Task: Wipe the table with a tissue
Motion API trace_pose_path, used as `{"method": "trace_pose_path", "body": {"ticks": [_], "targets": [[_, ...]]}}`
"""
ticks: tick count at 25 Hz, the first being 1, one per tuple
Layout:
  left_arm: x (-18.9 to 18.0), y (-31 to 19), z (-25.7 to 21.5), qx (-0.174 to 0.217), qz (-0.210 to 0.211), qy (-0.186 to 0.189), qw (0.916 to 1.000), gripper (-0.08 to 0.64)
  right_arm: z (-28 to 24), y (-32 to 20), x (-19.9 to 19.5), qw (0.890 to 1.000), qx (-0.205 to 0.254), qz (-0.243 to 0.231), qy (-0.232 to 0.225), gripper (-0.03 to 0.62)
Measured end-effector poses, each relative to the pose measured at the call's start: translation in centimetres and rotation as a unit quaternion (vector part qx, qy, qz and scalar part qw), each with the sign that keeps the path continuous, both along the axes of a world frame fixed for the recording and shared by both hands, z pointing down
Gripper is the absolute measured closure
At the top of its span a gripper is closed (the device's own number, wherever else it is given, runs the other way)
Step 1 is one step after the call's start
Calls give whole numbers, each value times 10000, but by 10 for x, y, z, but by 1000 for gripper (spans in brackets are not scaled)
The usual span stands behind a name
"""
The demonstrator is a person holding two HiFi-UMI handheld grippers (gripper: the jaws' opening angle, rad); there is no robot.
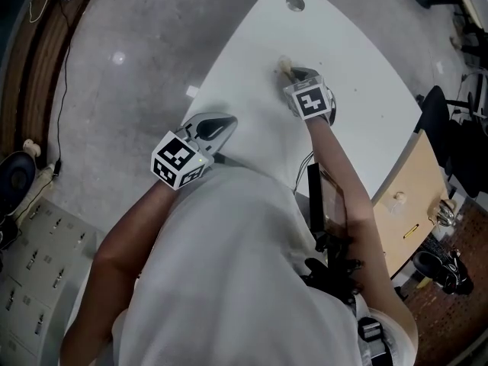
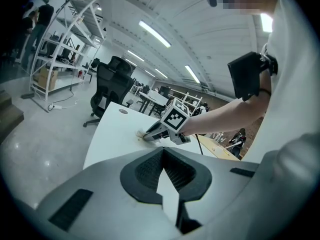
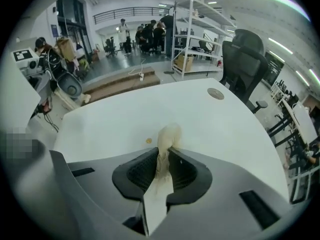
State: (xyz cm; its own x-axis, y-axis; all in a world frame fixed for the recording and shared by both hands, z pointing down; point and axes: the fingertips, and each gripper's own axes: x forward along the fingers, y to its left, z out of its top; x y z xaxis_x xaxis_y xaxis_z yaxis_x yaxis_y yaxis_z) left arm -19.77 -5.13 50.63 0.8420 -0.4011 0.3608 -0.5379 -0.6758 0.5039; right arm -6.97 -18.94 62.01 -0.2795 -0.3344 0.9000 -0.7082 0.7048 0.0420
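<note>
A crumpled cream tissue (image 3: 167, 136) is pinched in my right gripper (image 3: 165, 156), and its free end presses on the white table (image 3: 200, 119). In the head view the right gripper (image 1: 293, 73) sits mid-table with the tissue (image 1: 284, 65) poking out at its tip. A small yellowish spot (image 3: 148, 141) lies on the table just left of the tissue. My left gripper (image 1: 217, 126) hovers at the table's near left edge, jaws together and empty. In the left gripper view, the right gripper (image 2: 150, 134) and tissue (image 2: 141, 133) show ahead on the table (image 2: 115, 134).
A round cable grommet (image 1: 295, 4) is set in the table's far end. A black office chair (image 3: 245, 59) stands beyond the table's far edge, and a white shelf rack (image 3: 195, 29) behind it. A wooden side desk (image 1: 412, 197) adjoins the right. Bare concrete floor (image 1: 137, 67) lies left.
</note>
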Motion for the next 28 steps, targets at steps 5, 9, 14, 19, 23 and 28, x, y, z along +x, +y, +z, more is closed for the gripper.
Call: {"method": "trace_pose_path", "body": {"ticks": [5, 9, 14, 19, 23, 28], "targets": [[-1, 0, -4, 82, 49, 26, 10000, 554, 5, 15, -21, 9972, -151, -534, 511, 531], [3, 3, -5, 99, 97, 38, 9999, 554, 4, 32, -34, 9922, -311, -1023, 641, 532], [0, 4, -7, 111, 165, 105, 9997, 554, 5, 65, -57, 9802, -593, -1802, 565, 532], [2, 5, -7, 136, 367, 183, 9991, 554, 5, 120, -64, 9647, -1265, -2311, 47, 532], [9, -4, -8, 213, 530, 225, 9981, 554, -16, 133, -56, 9733, -1383, -1452, -1119, 531], [25, -9, -8, 211, 718, 246, 9969, 554, -45, 100, -5, 9702, -960, 351, -2196, 531]]}}
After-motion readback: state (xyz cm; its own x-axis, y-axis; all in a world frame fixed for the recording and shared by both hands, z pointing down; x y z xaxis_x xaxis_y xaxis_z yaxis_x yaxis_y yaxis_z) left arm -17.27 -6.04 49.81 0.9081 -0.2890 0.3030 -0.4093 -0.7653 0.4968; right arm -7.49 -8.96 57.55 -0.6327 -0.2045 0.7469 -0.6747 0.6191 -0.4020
